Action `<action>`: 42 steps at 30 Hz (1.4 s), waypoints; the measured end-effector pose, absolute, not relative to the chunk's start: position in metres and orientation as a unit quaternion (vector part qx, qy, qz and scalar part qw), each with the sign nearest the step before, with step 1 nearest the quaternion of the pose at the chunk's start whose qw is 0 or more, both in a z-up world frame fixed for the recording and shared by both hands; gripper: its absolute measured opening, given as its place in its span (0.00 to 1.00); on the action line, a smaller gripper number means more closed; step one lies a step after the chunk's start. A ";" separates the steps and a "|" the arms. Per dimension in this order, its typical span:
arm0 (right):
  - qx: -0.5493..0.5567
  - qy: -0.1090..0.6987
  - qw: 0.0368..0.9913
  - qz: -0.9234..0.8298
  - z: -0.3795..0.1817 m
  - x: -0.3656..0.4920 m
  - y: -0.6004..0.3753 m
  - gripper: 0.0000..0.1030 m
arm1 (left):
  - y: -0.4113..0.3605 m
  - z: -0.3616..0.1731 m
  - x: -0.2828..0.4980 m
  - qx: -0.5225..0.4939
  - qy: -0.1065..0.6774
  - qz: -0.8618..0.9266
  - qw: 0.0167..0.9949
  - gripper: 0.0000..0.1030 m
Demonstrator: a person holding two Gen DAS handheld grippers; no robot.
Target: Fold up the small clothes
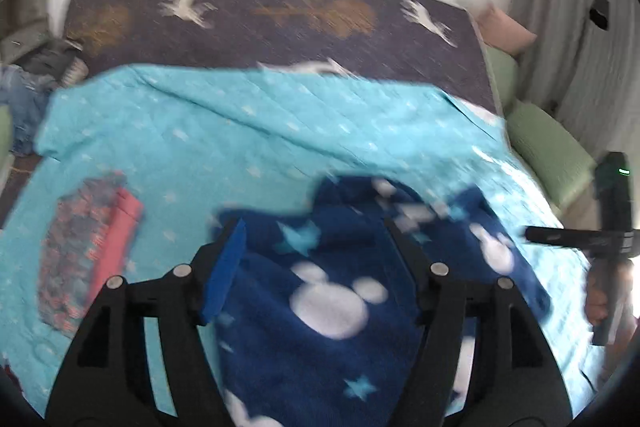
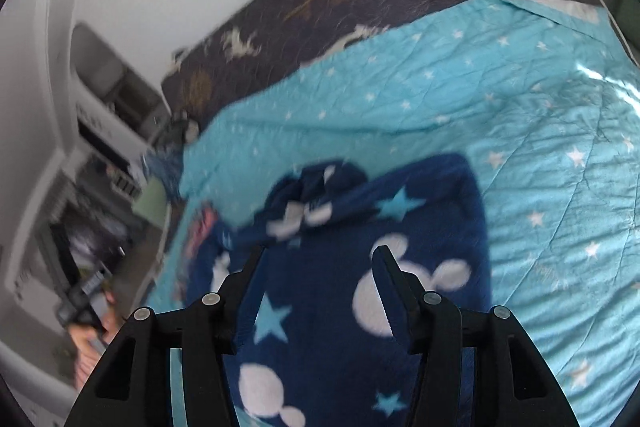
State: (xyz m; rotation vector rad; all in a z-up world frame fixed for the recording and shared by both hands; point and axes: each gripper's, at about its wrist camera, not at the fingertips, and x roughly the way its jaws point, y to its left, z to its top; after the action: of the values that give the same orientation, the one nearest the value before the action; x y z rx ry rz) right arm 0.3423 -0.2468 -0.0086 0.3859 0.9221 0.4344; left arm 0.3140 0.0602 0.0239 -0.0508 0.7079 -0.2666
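A turquoise star-print quilt [image 1: 248, 131] is covering the bed. The navy fleece garment [image 1: 320, 307] is lying on it beneath the left gripper [image 1: 316, 227] and right gripper [image 2: 320, 251], both spread, gripping nothing.

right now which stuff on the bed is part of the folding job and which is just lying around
Part of the job:
- navy fleece garment with white mouse heads and blue stars
- folded pink patterned garment
- left claw, open
- right claw, open

Lying about:
- turquoise star-print quilt
- dark deer-print blanket
- green cushion
- denim pile
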 end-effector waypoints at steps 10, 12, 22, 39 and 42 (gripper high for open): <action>0.103 0.497 0.841 0.187 -0.077 0.411 -0.154 0.51 | 0.036 -0.088 0.378 0.072 0.443 -0.064 0.891 0.73; 0.115 0.482 0.851 0.173 -0.092 0.429 -0.159 0.50 | 0.057 -0.106 0.390 0.010 0.445 -0.073 0.892 0.76; 0.120 0.397 0.890 0.188 -0.054 0.294 -0.237 0.54 | 0.105 -0.061 0.267 -0.030 0.378 -0.107 0.919 0.78; 0.414 0.433 0.786 0.154 -0.131 0.189 -0.349 0.74 | 0.143 -0.137 0.198 -0.321 0.477 -0.145 0.805 0.86; 0.435 0.411 0.788 0.143 -0.130 0.218 -0.350 0.79 | 0.144 -0.142 0.216 -0.361 0.467 -0.125 0.797 0.86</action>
State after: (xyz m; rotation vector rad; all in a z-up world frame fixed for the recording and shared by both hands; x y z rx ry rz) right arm 0.2184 -0.3498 -0.1302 0.9371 0.8864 0.3083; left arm 0.2161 0.1437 -0.1415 -0.7754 1.0022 -0.2687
